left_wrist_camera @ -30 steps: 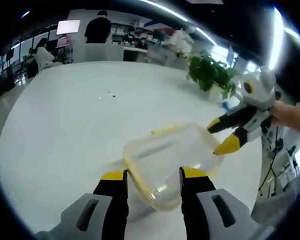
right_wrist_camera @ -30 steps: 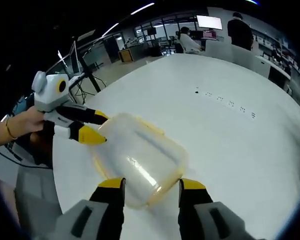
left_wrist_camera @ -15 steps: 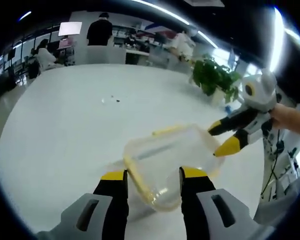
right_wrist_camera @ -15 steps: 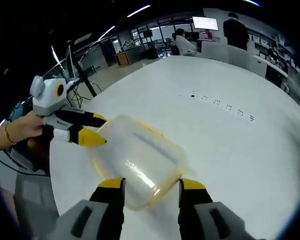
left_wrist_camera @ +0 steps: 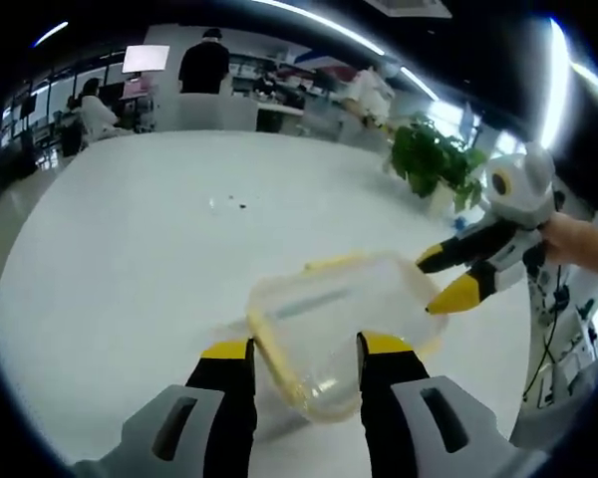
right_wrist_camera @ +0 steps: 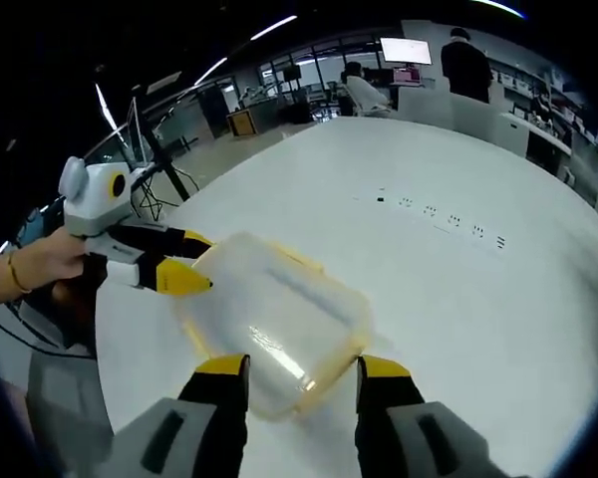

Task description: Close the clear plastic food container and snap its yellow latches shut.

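The clear plastic container (left_wrist_camera: 339, 319) with yellow trim lies on the white table (left_wrist_camera: 130, 249), its lid on top. One end of it sits between the spread jaws of my left gripper (left_wrist_camera: 304, 351), which is open. My right gripper (left_wrist_camera: 456, 275) comes in from the right, open, with its yellow tips at the container's far corner. In the right gripper view the container (right_wrist_camera: 274, 314) has its near end between the jaws of my right gripper (right_wrist_camera: 304, 366). My left gripper (right_wrist_camera: 182, 261) reaches the far end from the left. I cannot make out whether any yellow latch is snapped down.
A green potted plant (left_wrist_camera: 429, 159) stands at the table's far right edge. Small dark specks (right_wrist_camera: 439, 214) dot the table (right_wrist_camera: 458, 289) beyond the container. People (left_wrist_camera: 204, 60) and desks with a lit screen (right_wrist_camera: 404, 48) are in the background. A hand (right_wrist_camera: 35, 264) holds the left gripper.
Both views have drifted slightly. The container and both grippers keep the same places relative to each other.
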Available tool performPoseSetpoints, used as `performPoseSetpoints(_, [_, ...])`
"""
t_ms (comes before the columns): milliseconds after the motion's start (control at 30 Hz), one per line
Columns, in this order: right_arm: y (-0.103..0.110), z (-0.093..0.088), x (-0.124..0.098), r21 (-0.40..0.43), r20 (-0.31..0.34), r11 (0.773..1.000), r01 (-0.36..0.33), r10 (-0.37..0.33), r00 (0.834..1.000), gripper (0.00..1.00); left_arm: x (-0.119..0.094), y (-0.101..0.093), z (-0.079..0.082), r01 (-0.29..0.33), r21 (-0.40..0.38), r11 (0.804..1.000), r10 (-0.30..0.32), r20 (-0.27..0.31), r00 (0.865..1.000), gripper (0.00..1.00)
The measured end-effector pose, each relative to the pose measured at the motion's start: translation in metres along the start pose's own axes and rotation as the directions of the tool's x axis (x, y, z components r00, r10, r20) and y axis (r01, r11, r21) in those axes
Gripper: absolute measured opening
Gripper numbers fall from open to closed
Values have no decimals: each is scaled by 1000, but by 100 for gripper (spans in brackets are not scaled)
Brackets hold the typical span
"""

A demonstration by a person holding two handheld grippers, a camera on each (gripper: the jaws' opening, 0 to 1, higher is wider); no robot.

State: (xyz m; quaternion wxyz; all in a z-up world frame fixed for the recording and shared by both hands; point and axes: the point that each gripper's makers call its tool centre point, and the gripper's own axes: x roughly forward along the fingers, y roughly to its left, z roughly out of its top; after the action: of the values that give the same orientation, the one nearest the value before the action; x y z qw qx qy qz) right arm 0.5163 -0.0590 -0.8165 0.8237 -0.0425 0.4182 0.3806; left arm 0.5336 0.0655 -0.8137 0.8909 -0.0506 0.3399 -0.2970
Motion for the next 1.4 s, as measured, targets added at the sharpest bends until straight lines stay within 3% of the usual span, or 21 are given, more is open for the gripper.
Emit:
performPoseSetpoints(433, [0, 1, -1, -40, 5, 999, 25, -25, 1000, 41, -2, -1, 1, -17, 30, 999, 17, 9, 1000, 38])
performPoseSetpoints(600, [4, 1, -2, -72, 7, 997, 33, -33, 999, 44, -6, 0, 7, -44, 67, 997, 41, 36, 998, 35])
performPoseSetpoints(733, [6, 7, -5, -70, 46, 997, 41, -38, 998, 47, -13, 0, 17, -31, 53, 998, 27, 80, 996, 38])
performPoseSetpoints(1067, [10, 30, -21, -37, 193, 996, 80, -71, 979, 53, -32, -9, 42, -32, 142, 989, 1, 213, 977, 52])
performPoseSetpoints(1400, [18, 36, -41, 31, 302, 995, 91, -96, 948, 63, -53, -17, 38, -37, 162, 986, -3, 245, 970, 63])
